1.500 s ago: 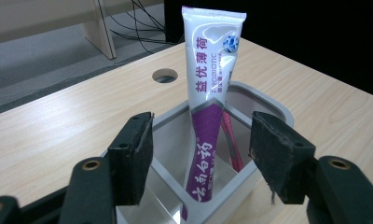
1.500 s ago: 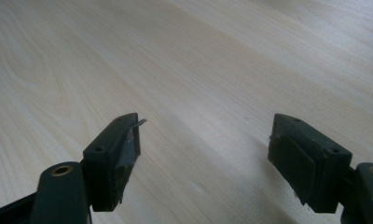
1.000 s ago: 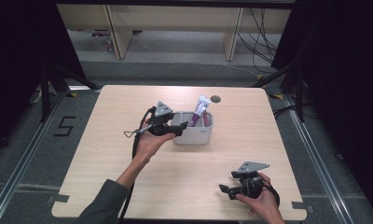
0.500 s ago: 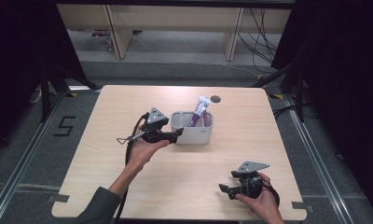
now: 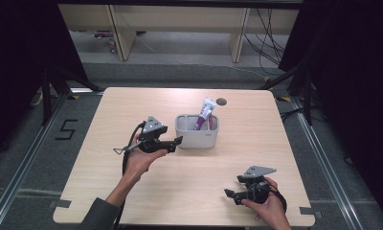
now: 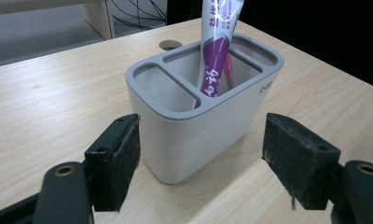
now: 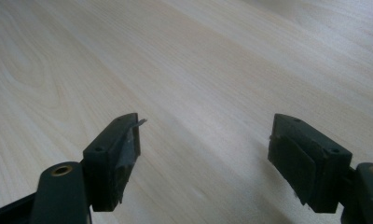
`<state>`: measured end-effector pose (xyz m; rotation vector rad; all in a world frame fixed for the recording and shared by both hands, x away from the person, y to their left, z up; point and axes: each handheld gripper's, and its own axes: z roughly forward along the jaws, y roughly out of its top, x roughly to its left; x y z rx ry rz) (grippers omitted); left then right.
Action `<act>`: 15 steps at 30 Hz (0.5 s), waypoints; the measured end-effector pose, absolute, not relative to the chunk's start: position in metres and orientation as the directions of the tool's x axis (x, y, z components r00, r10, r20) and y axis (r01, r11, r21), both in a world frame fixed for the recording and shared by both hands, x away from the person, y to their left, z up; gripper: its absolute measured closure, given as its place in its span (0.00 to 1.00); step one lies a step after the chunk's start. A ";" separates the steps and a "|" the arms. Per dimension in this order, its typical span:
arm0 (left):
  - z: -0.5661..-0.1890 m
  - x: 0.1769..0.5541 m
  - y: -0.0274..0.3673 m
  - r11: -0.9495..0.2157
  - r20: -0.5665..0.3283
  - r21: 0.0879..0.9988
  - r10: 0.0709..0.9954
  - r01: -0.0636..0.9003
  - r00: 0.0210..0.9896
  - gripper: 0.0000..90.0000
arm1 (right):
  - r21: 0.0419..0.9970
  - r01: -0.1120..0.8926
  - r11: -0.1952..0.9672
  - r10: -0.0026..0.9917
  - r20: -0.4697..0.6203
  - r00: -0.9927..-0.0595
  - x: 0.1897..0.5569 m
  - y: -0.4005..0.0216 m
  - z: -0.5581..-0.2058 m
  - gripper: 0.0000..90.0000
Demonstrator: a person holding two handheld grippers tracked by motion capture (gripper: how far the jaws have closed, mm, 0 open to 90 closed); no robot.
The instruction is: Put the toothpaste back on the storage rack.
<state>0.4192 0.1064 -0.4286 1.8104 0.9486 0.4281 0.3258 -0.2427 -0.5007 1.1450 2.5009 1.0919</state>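
Observation:
A white three-compartment holder (image 5: 197, 134) stands mid-table with a purple-and-white toothpaste tube (image 5: 206, 111) leaning in its right compartment, a reddish item behind it. My left gripper (image 5: 176, 142) sits level at the holder's left end, open. In the left gripper view the holder (image 6: 198, 126) stands just ahead of the gripper (image 6: 201, 161), whose pads do not touch its walls, and the tube (image 6: 215, 56) rises above. Its jaws have just been opening, with nothing gripped. My right gripper (image 5: 230, 194) rests near the front right edge, open over bare wood (image 7: 203, 163).
A dark round hole (image 5: 221, 101) lies in the tabletop (image 5: 132, 201) behind the holder. Shelf legs and loose cables stand on the floor beyond the far edge. Bare wood spreads left of and in front of the holder.
My left gripper has drawn back to the left and slightly down, from over the holder to its left end. Its jaws stand wider. The right gripper has not moved.

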 end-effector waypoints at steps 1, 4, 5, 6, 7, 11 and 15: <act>-0.429 0.419 0.108 -0.181 -0.136 0.893 0.765 0.413 0.630 0.29 | 0.690 0.581 0.431 0.716 0.130 -0.685 0.326 -0.243 -0.501 0.29; -0.432 0.418 0.111 -0.187 -0.133 0.888 0.769 0.419 0.625 0.27 | 0.695 0.584 0.419 0.718 0.140 -0.682 0.325 -0.242 -0.501 0.29; -0.432 0.418 0.112 -0.186 -0.134 0.888 0.771 0.420 0.623 0.26 | 0.695 0.583 0.421 0.719 0.137 -0.682 0.325 -0.242 -0.502 0.29; -0.433 0.419 0.113 -0.190 -0.135 0.887 0.765 0.420 0.630 0.25 | 0.693 0.585 0.420 0.720 0.138 -0.680 0.325 -0.241 -0.502 0.29; -0.433 0.418 0.114 -0.197 -0.127 0.885 0.769 0.422 0.627 0.25 | 0.694 0.584 0.420 0.720 0.138 -0.680 0.325 -0.241 -0.502 0.29; -0.435 0.417 0.116 -0.199 -0.125 0.886 0.769 0.420 0.627 0.23 | 0.695 0.583 0.420 0.719 0.137 -0.682 0.326 -0.242 -0.501 0.29; -0.436 0.416 0.119 -0.211 -0.119 0.884 0.762 0.418 0.636 0.22 | 0.693 0.590 0.414 0.722 0.145 -0.677 0.325 -0.242 -0.501 0.29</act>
